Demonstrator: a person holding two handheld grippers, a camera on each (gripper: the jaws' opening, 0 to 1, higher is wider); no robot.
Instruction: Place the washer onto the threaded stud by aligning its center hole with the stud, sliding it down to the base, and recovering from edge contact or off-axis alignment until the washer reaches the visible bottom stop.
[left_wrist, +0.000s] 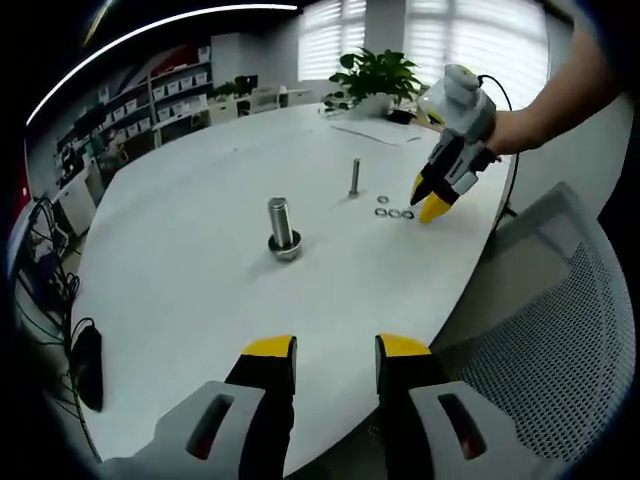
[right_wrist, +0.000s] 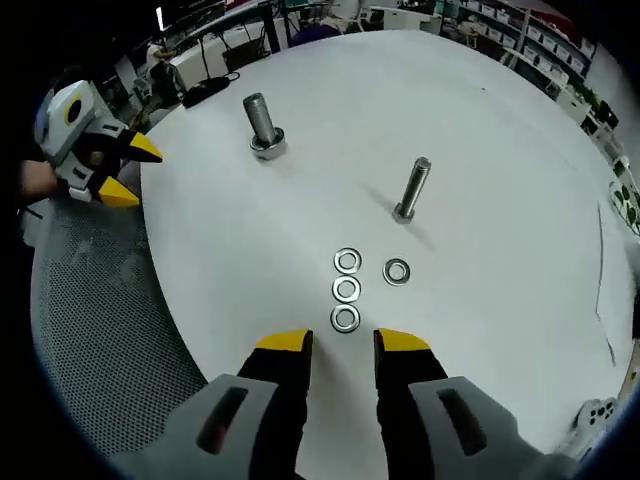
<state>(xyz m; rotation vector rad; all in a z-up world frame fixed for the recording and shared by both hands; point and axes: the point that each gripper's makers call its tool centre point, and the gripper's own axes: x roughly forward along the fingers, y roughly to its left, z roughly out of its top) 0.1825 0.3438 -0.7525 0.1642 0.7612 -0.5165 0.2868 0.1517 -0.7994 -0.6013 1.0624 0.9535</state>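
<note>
Several flat steel washers (right_wrist: 346, 289) lie on the round white table (right_wrist: 480, 150): three in a row and one (right_wrist: 396, 270) beside them. My right gripper (right_wrist: 343, 345) is open just short of the nearest washer (right_wrist: 345, 319), holding nothing. Beyond the washers a thin threaded stud (right_wrist: 412, 190) stands slightly tilted. A thicker bolt (right_wrist: 262, 125) stands upright on its wide base farther off. In the left gripper view my left gripper (left_wrist: 336, 350) is open and empty over the table's near edge. Ahead of it are the thick bolt (left_wrist: 282, 228), the thin stud (left_wrist: 354, 177), the washers (left_wrist: 393, 212) and the right gripper (left_wrist: 430, 198).
A grey mesh chair (left_wrist: 560, 340) sits against the table edge on the right. A potted plant (left_wrist: 375, 75) and papers (left_wrist: 375, 130) are at the far side. A black object (left_wrist: 85, 365) and cables hang off the left edge. Shelves line the back wall.
</note>
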